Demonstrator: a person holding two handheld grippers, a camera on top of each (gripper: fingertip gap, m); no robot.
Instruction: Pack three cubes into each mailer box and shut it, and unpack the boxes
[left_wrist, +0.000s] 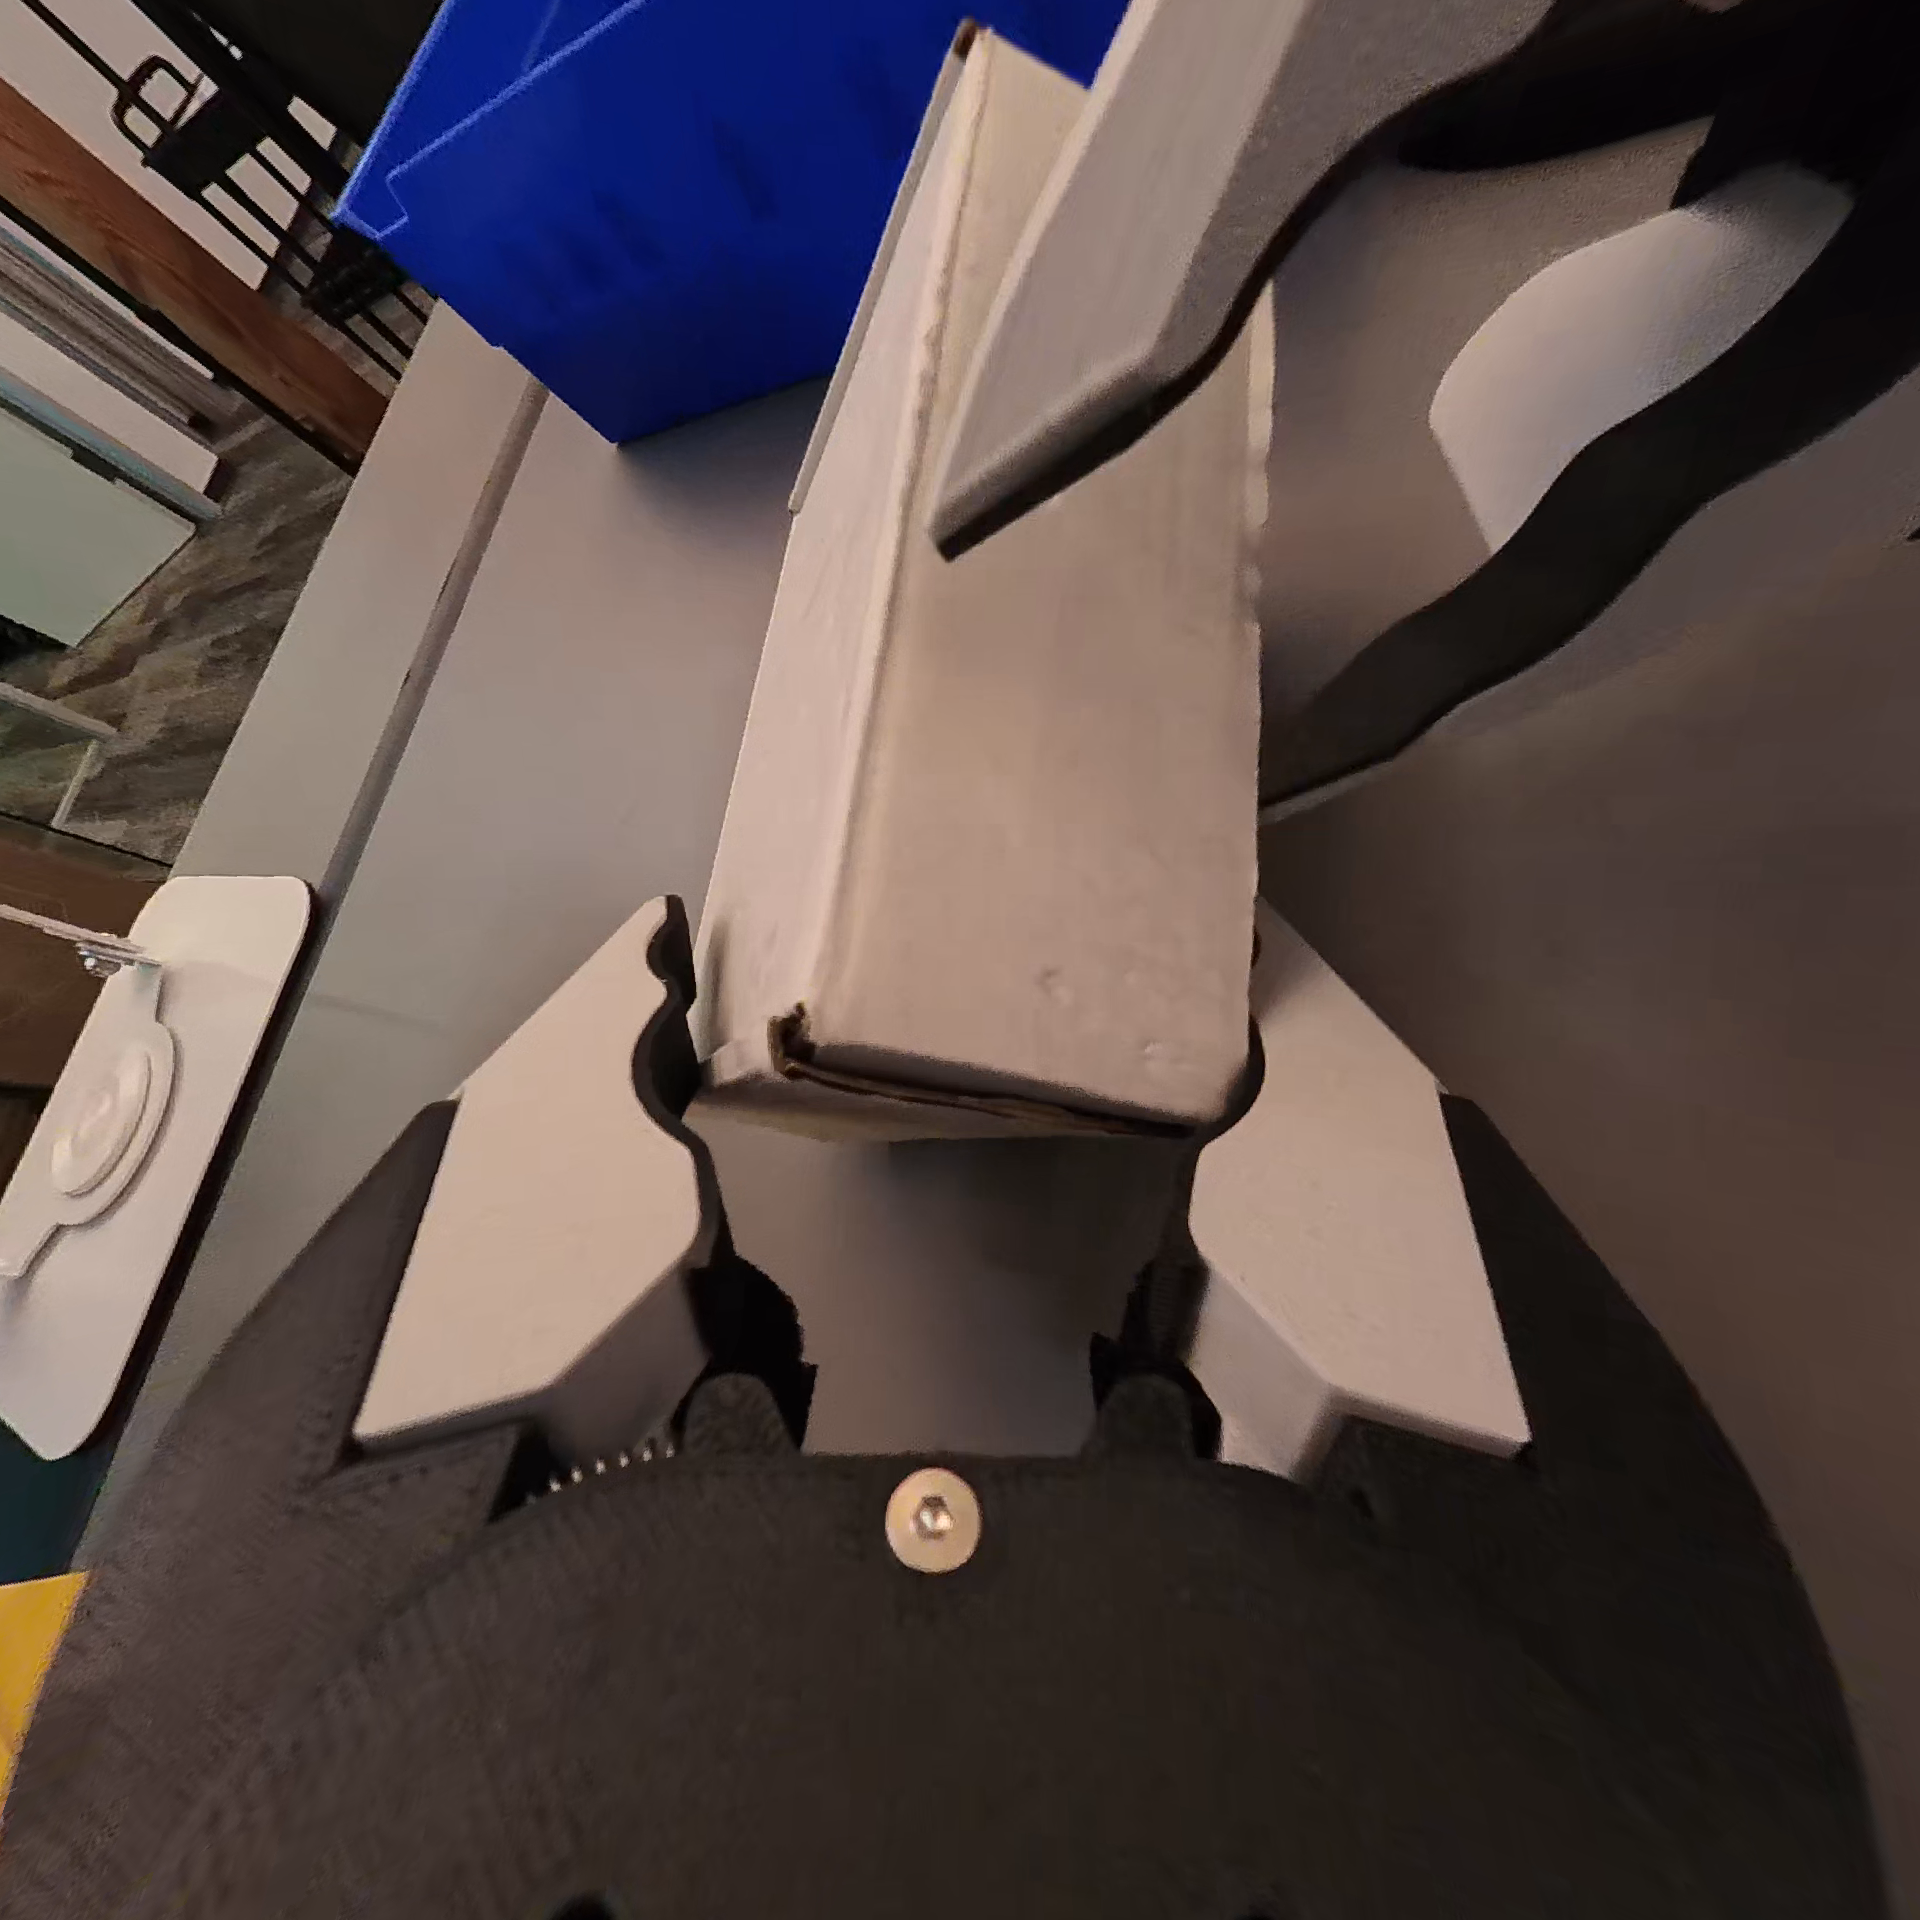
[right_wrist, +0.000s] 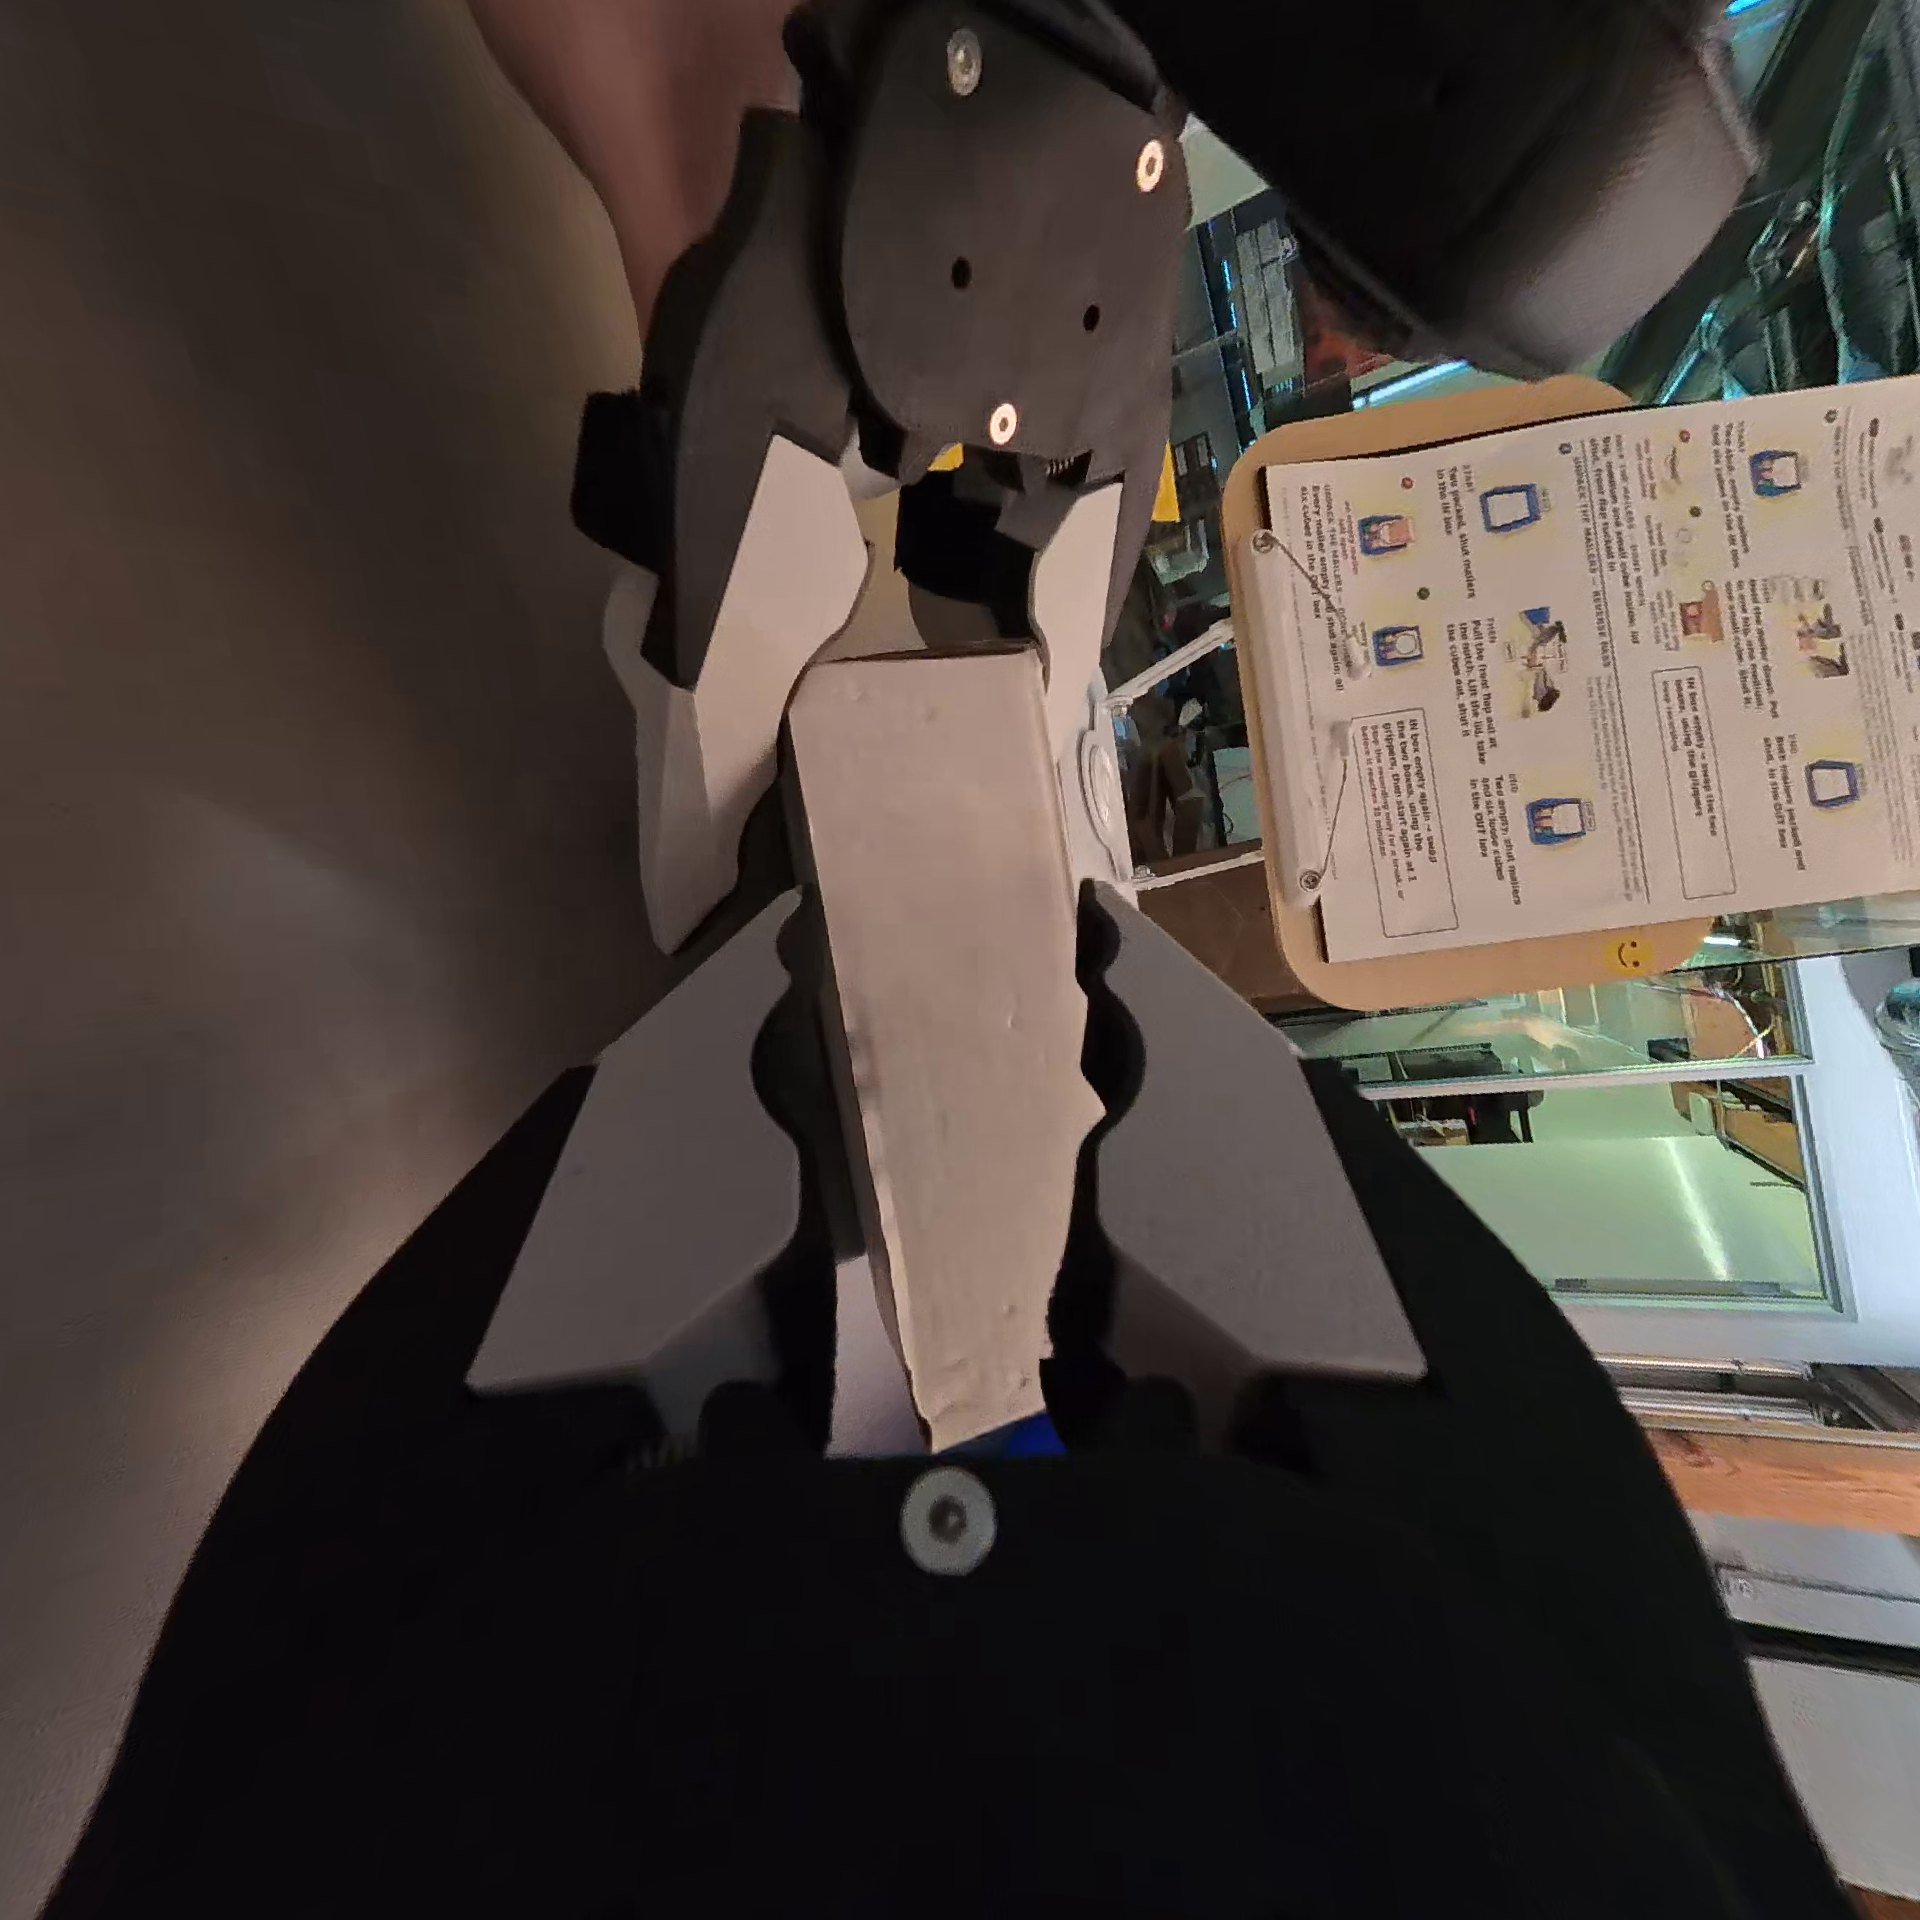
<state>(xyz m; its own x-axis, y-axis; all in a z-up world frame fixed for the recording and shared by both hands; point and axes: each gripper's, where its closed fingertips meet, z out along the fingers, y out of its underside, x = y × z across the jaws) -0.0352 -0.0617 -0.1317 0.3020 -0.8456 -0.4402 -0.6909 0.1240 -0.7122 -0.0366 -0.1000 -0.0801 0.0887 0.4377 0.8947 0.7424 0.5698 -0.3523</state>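
Observation:
A shut white mailer box (left_wrist: 997, 790) is held between both grippers, one at each end. My left gripper (left_wrist: 966, 997) is shut on its near end in the left wrist view, with a finger of the right gripper (left_wrist: 1081, 312) pressing on its far part. In the right wrist view my right gripper (right_wrist: 940, 925) is shut on the long sides of the box (right_wrist: 935, 987), and the left gripper (right_wrist: 925, 623) clamps the far end. No cubes are in view.
A blue bin (left_wrist: 644, 208) stands on the grey table (left_wrist: 582, 727) beyond the box. A white plate with a mount (left_wrist: 135, 1143) lies at the table's left edge. An instruction sheet on a board (right_wrist: 1558, 675) stands to the right. Left tips to right tips: about 6 centimetres.

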